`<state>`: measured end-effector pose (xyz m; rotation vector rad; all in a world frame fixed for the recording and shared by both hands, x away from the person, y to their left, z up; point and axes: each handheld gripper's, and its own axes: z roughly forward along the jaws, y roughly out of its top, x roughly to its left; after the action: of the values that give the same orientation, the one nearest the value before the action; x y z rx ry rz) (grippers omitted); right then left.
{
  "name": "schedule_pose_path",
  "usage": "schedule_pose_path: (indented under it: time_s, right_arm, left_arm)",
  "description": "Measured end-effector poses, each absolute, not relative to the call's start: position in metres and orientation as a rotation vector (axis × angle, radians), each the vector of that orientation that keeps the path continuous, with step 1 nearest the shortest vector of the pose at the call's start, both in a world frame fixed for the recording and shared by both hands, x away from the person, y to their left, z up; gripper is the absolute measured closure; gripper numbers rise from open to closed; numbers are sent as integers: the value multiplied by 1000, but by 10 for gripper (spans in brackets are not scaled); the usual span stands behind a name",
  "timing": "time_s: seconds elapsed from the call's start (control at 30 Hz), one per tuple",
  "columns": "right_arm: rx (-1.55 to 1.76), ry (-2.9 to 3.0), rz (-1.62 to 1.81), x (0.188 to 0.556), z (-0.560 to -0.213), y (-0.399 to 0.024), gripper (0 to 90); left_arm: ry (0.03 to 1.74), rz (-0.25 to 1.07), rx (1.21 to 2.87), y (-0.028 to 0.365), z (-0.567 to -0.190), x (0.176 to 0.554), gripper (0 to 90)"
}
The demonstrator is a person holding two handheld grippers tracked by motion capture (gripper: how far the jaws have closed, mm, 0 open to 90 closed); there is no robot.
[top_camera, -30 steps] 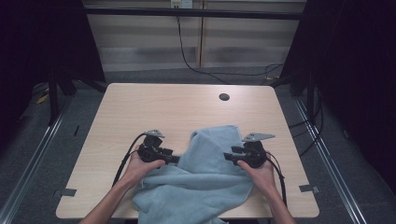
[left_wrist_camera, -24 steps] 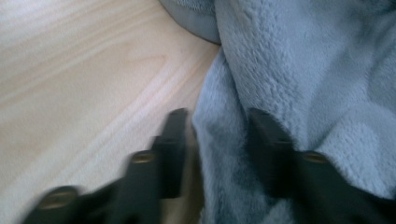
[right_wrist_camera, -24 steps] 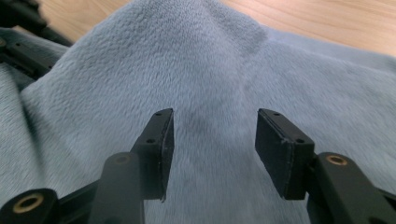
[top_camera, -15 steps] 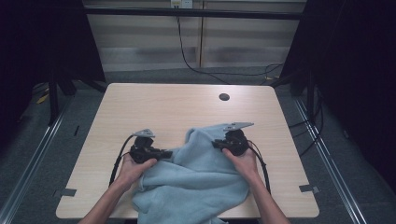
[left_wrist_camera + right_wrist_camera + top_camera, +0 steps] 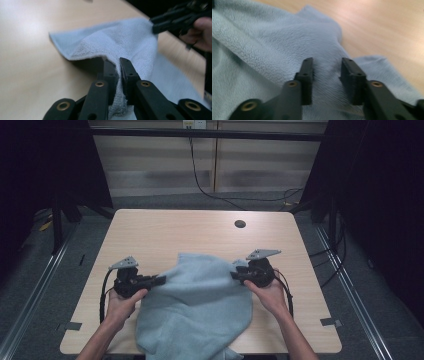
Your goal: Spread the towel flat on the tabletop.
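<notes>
We work at a light wooden table (image 5: pixel 165 232) set in a dim room, with dark curtains at both sides, a pale wall panel behind and grey floor around it. A small dark grommet hole (image 5: pixel 240 224) sits near the far right of the top. The far half of the table lies bare, so there is open room ahead of both hands, and bare strips remain at the left and right edges.

The light blue towel (image 5: pixel 200 305) lies rumpled on the near half, between our hands. Its near end spills over the near table edge, and its far edge stops about midway across the top.

Our left gripper (image 5: pixel 117 75) holds the towel's left border: its jaws stand narrow with a fold of cloth pinched between them, after easing open a touch just now. In the high view the left gripper (image 5: pixel 159 280) points right, into the cloth's edge, well in from the table's left edge.

Our right gripper (image 5: pixel 327 75) lies over the towel's right side with its jaws part open, having just widened; the pile shows between the pads (image 5: pixel 307 75), which do not press it. From above, the right gripper (image 5: pixel 235 275) points left at the towel's upper right corner.
</notes>
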<state>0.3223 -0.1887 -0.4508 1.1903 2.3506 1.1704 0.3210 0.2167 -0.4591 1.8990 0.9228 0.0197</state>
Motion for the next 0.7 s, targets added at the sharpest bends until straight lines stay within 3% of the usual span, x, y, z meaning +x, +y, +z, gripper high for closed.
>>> schedule_pose_path:
  time_s: [0.2, 0.37, 0.53, 0.7]
  right_arm:
    - [1263, 2293, 1178, 310, -458, -204, 506]
    - [1295, 2310, 1184, 291, -467, -216, 529]
    - [1274, 2401, 1117, 278, -490, -209, 534]
    - [1186, 2421, 1016, 284, -499, -193, 521]
  left_arm:
    - [972, 16, 1990, 230, -474, 319, 805]
    - [1026, 3, 1984, 245, -484, 315, 768]
    - [966, 53, 1893, 243, -469, 323, 590]
    - [889, 57, 1889, 216, -469, 343, 549]
